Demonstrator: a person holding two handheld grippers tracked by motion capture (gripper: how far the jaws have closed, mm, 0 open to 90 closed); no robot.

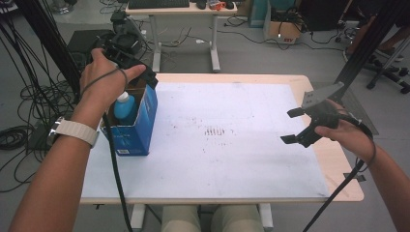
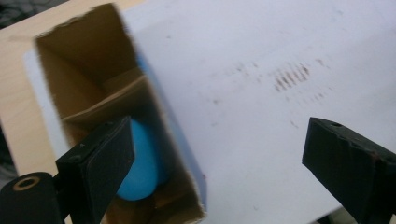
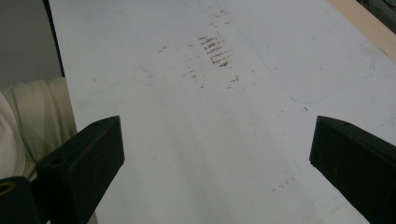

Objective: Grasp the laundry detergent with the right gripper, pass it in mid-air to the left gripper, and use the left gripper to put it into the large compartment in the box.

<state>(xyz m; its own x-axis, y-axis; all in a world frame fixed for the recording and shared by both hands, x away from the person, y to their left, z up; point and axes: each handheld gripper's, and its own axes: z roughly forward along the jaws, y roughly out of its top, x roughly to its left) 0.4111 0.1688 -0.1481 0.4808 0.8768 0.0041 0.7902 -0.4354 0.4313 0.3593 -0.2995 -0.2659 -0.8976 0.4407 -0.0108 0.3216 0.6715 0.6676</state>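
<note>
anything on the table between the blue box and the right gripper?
Nothing: in the high view, only the bare white mat with faint brown smudges lies between the blue box and the open right gripper.

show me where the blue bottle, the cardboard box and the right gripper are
blue bottle (image 1: pixel 124 108), high view, on its blue body below the white cap.
cardboard box (image 1: pixel 146 116), high view, on its blue outer side wall.
right gripper (image 1: pixel 293 125), high view, midway between its open fingertips.

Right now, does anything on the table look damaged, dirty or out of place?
The box has a ragged, torn top rim, with the bottle standing inside. The white mat has dark, reddish-brown smudge marks near its middle. Nothing is spilled or tipped over.
</note>
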